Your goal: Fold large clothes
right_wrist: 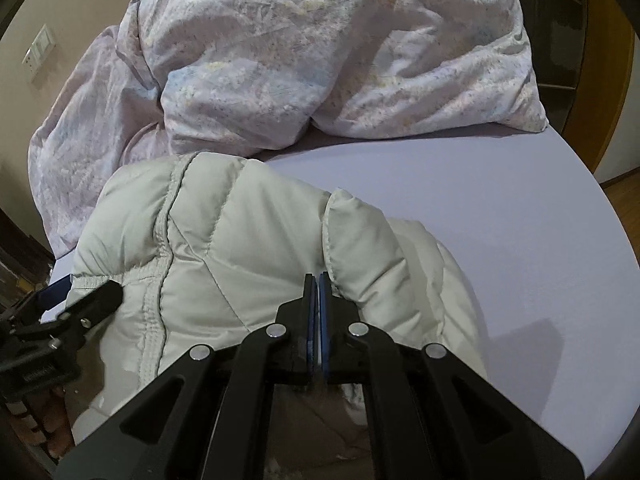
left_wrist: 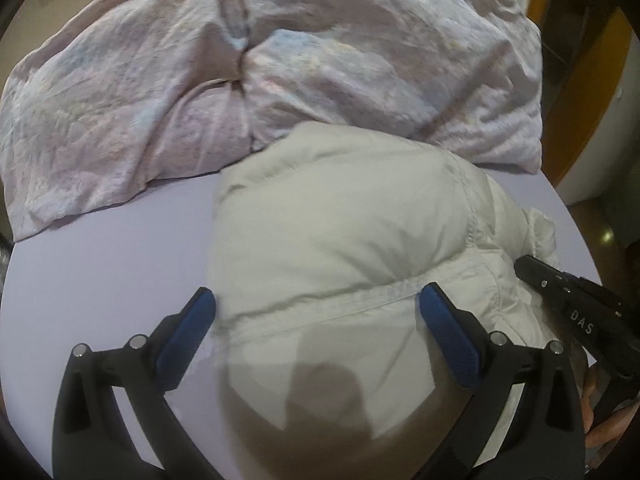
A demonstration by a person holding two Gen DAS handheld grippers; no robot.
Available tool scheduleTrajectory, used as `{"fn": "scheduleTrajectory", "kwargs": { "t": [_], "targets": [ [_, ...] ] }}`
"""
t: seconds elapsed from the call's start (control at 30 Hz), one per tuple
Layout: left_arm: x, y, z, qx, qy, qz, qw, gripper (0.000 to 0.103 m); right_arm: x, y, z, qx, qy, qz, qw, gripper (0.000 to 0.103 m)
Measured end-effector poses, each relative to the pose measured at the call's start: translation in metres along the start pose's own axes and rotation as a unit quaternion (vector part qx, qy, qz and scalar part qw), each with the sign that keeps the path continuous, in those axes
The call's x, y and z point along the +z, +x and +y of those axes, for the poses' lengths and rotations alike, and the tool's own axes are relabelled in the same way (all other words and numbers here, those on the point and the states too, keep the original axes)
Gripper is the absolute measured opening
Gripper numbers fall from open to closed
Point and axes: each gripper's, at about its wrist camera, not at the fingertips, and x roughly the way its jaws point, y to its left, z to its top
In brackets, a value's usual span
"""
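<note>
While the right hand-held gripper (right_wrist: 319,280) pinches a puffy fold of the pale jacket (left_wrist: 340,232) lying on the bed (right_wrist: 500,200) beside the quilt (left_wrist: 160,92), the left hand-held gripper (left_wrist: 316,304), spread wide above it, should press the bulk flat before folding.

A home bedroom: rumpled duvet (right_wrist: 320,52) on a lilac-sheeted bed (right_wrist: 500,220).

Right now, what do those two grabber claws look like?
Both are black plastic frames with triangular cut-outs and round silver pins at the joints. The left gripper has two fingers lined with bumpy blue pads. The right gripper has the same blue lining, and white letters "DAS" on its side. No cables or sleeves show.
</note>
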Motion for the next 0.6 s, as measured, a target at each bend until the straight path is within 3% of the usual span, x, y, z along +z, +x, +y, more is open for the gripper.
{"fn": "scheduleTrajectory", "kwargs": {
  "t": [0.17, 0.6],
  "targets": [
    [-0.007, 0.013, -0.009, 0.015, 0.015, -0.007, 0.9997, 0.101, -0.006, -0.013, -0.005, 0.003, 0.01, -0.027, 1.0, 0.001],
    [-0.018, 0.026, -0.026, 0.051, 0.029, -0.041, 0.9974, 0.101, -0.017, 0.016, -0.01, 0.001, -0.029, -0.032, 0.999, 0.001]
  ]
}}
